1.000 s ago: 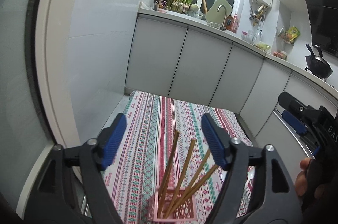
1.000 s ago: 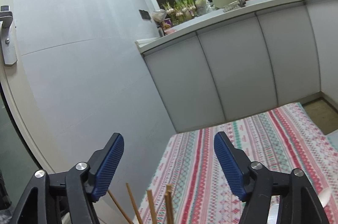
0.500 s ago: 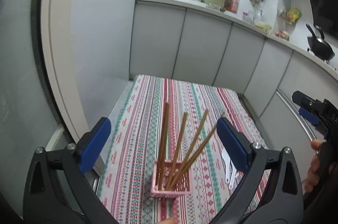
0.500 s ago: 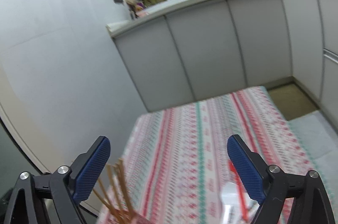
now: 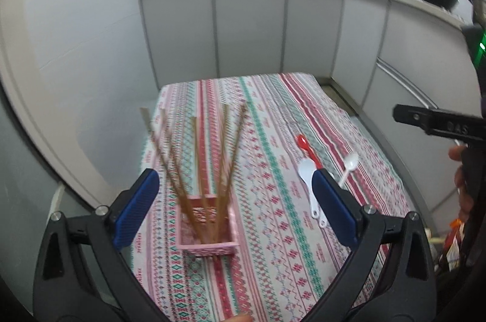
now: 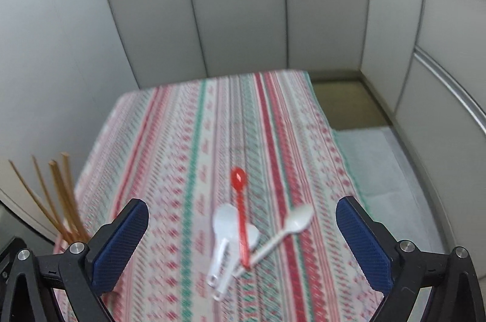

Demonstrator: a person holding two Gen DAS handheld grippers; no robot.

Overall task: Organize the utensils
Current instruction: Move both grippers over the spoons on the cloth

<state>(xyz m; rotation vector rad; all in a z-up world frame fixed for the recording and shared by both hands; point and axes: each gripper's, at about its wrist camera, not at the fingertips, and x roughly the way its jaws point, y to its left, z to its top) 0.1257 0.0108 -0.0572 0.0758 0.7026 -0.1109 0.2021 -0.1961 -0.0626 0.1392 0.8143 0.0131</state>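
A: What's on the worktop (image 5: 273, 115)?

B: It is covered by a striped cloth patterned in red, green and white. Toward its left edge stands a small pink plastic lattice basket (image 5: 208, 234) with a bundle of long brown wooden chopsticks (image 5: 197, 158) upright in it, fanning outward at the top.

A: And the spoons?

B: Toward the right edge there's a cluster. A red plastic spoon (image 6: 240, 200) lies with its bowl toward the far edge and its handle running back toward the near edge. Two white plastic measuring-type spoons (image 6: 226, 234) lie touching it, one on either side, and the red handle crosses over the right-hand one. A slimmer white plastic spoon (image 6: 288, 231) lies at an angle just to their right, its handle end meeting the tip of the red handle.

A: The left gripper (image 5: 234, 209)?

B: Jaws wide apart, holding nothing; they have just been opening. It hangs over the near-left part of the worktop, the basket seen between its blue pads.

A: The right gripper (image 6: 240, 240)?

B: Also spread wide and unloaded, its jaws just opened further. It points down at the spoon cluster, which sits between the pads in its own view, though nothing shows it touching them. From the left wrist view, part of its black frame and the fingers of a hand (image 5: 463, 182) show at the right side.
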